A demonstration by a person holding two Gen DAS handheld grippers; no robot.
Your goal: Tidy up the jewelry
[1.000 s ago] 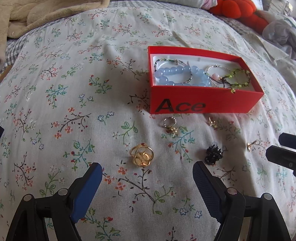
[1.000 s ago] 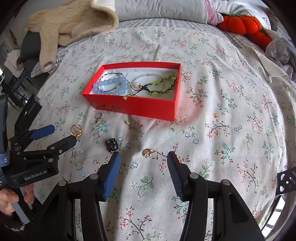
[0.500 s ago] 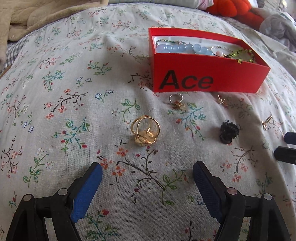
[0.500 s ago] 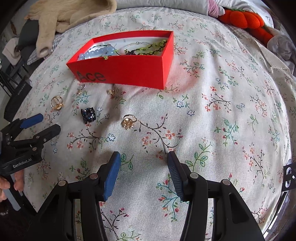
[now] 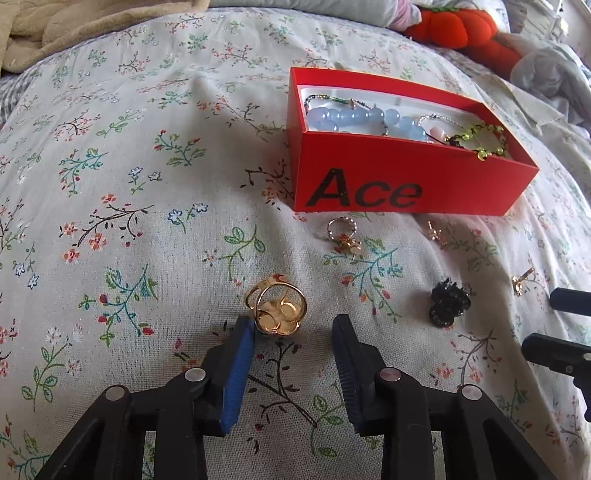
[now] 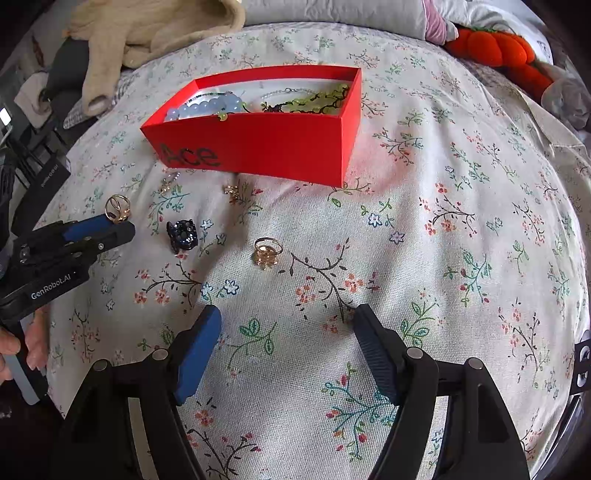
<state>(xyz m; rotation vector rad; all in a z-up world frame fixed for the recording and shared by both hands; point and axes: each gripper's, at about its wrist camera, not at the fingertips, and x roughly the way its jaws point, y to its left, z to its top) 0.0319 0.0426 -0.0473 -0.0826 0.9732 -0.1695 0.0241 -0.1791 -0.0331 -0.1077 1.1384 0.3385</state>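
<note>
A red "Ace" box [image 5: 406, 188] [image 6: 280, 147] holds beaded bracelets on the floral bedspread. In front of it lie a large gold ring [image 5: 277, 312] [image 6: 117, 208], a small ring [image 5: 341, 230], a tiny gold stud [image 5: 434, 232] [image 6: 232, 192], a black clip [image 5: 448, 302] [image 6: 181, 233] and a gold flower ring [image 6: 266, 251]. My left gripper [image 5: 293, 325] is open, its fingers half closed, with the left pad beside the large gold ring. My right gripper [image 6: 288, 314] is open and empty, just short of the flower ring.
A beige sweater [image 6: 155, 33] and grey pillow [image 6: 332, 14] lie at the bed's far side. An orange plush [image 5: 461, 29] [image 6: 495, 48] sits far right. A hand [image 6: 22, 347] holds the left gripper at the bed's left edge.
My left gripper has moved up to the large gold ring and its fingers have narrowed around it. My right gripper has opened wider and drawn closer to the flower ring.
</note>
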